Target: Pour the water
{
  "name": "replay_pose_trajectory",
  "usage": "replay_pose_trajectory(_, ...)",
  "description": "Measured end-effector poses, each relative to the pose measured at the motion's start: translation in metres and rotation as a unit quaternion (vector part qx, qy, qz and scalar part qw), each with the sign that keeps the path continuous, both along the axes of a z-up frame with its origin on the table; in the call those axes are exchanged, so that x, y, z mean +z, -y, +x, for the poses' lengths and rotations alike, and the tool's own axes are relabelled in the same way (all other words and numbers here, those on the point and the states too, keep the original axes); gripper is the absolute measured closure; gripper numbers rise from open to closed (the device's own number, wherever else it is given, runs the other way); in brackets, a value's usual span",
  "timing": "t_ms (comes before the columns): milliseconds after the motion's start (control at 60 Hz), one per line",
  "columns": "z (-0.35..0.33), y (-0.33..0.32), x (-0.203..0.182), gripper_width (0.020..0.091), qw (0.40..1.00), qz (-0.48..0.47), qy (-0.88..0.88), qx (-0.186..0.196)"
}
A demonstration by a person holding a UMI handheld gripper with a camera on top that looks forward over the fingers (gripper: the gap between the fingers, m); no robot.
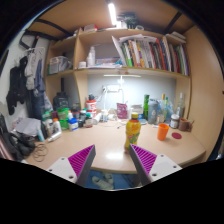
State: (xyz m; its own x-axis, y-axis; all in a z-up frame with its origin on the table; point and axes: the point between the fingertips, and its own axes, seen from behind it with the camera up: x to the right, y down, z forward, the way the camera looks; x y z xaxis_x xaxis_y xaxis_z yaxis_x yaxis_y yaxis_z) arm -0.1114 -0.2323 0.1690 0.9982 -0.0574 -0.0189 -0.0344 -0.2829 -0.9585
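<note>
In the gripper view, your fingers (113,162) stand open and hold nothing, low in the frame over the desk (100,140). The yellow bottle (132,131) stands upright at frame center, just ahead and slightly right of the gap, with the orange cup (163,130) to its right. Steer a little right to straddle it.

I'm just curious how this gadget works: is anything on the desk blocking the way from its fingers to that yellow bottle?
Nothing visible does. The yellow bottle stands on the desk just beyond the open fingers, bare desk between. The orange cup stands beside the bottle, out of the path.
</note>
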Motion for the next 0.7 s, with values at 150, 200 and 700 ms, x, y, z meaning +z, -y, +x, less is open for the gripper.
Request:
replay_pose_trajectory(150,0.056,-0.082,-0.038,0.0336,1.000,0.012,0.007,-0.020)
replay_pose_trajectory(200,0.073,-0.108,-0.049,0.0332,0.999,0.014,-0.004,-0.033)
replay_pose_trajectory(700,0.105,-0.249,-0.119,0.0729,1.000,-0.005,0.023,0.016)
